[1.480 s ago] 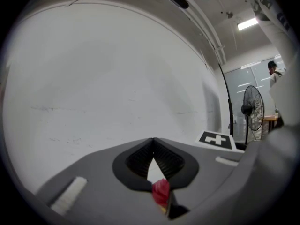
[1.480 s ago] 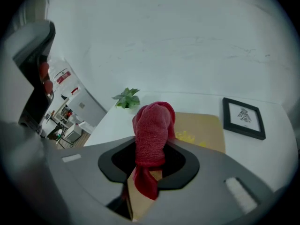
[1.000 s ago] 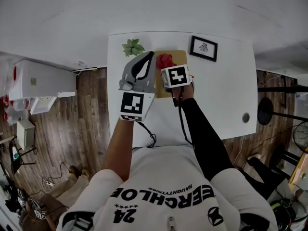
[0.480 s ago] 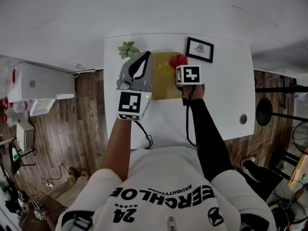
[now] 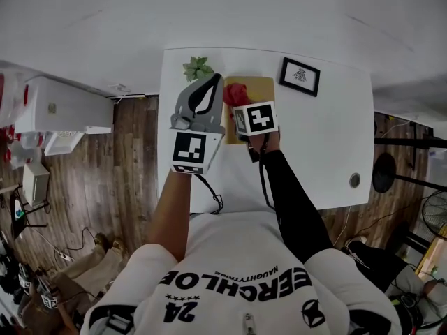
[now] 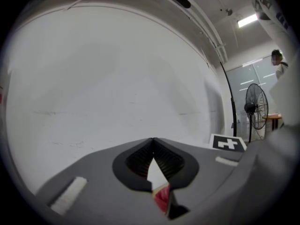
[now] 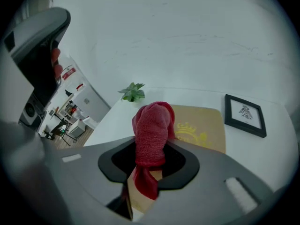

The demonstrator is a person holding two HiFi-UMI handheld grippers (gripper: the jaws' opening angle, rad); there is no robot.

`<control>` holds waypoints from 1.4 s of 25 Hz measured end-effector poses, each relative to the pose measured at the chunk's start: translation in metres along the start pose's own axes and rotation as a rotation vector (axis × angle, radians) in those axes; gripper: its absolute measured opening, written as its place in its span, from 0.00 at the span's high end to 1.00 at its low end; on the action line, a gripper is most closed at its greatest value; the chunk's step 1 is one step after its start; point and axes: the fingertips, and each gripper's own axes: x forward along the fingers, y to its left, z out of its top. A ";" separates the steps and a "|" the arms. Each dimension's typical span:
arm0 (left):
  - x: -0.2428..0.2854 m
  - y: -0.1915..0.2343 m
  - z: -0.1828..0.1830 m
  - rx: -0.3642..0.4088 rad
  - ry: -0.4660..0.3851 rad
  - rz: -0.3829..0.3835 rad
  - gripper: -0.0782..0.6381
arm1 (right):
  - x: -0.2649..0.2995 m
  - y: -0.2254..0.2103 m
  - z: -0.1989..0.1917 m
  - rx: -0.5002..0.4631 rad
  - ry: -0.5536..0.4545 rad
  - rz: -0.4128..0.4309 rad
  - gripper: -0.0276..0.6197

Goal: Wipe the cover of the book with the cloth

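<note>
Red cloth [image 7: 152, 125] clamped in the jaws of the right gripper [image 7: 149, 159], over the book [image 7: 202, 125] near its left edge; left gripper [image 6: 153, 142] alongside, jaws together.

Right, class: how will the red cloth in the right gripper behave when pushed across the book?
Probably floppy: the red cloth bunches and hangs limp in the right gripper. Its towel-like surface suggests it will drag rather than slide on the book. It looks light, so may fold over.

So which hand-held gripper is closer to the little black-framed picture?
Right. The right hand-held gripper holds the red cloth over the tan book beside the black-framed picture; the left hand-held gripper is past the book's far edge.
</note>
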 end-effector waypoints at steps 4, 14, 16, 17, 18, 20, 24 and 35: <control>-0.002 0.000 0.000 -0.004 -0.002 0.004 0.83 | 0.016 0.013 -0.014 -0.037 0.061 -0.015 0.80; -0.006 -0.002 0.003 0.001 -0.005 0.001 0.83 | -0.007 -0.026 -0.025 -0.050 0.069 -0.132 0.80; -0.005 -0.003 0.004 -0.001 -0.009 -0.001 0.83 | -0.014 -0.041 -0.031 -0.011 0.063 -0.142 0.80; -0.005 -0.005 0.005 -0.002 -0.010 -0.003 0.83 | -0.017 -0.049 -0.034 0.006 0.061 -0.149 0.80; -0.004 -0.006 0.005 -0.002 -0.012 -0.005 0.83 | -0.020 -0.057 -0.036 0.022 0.060 -0.159 0.80; -0.004 -0.008 0.005 -0.004 -0.013 -0.009 0.83 | -0.027 -0.072 -0.041 0.045 0.062 -0.183 0.80; -0.007 -0.008 0.004 -0.011 -0.011 -0.007 0.83 | -0.037 -0.097 -0.048 0.079 0.059 -0.227 0.80; -0.023 -0.009 -0.001 -0.018 -0.002 -0.004 0.83 | -0.041 -0.069 -0.038 0.126 -0.009 -0.160 0.80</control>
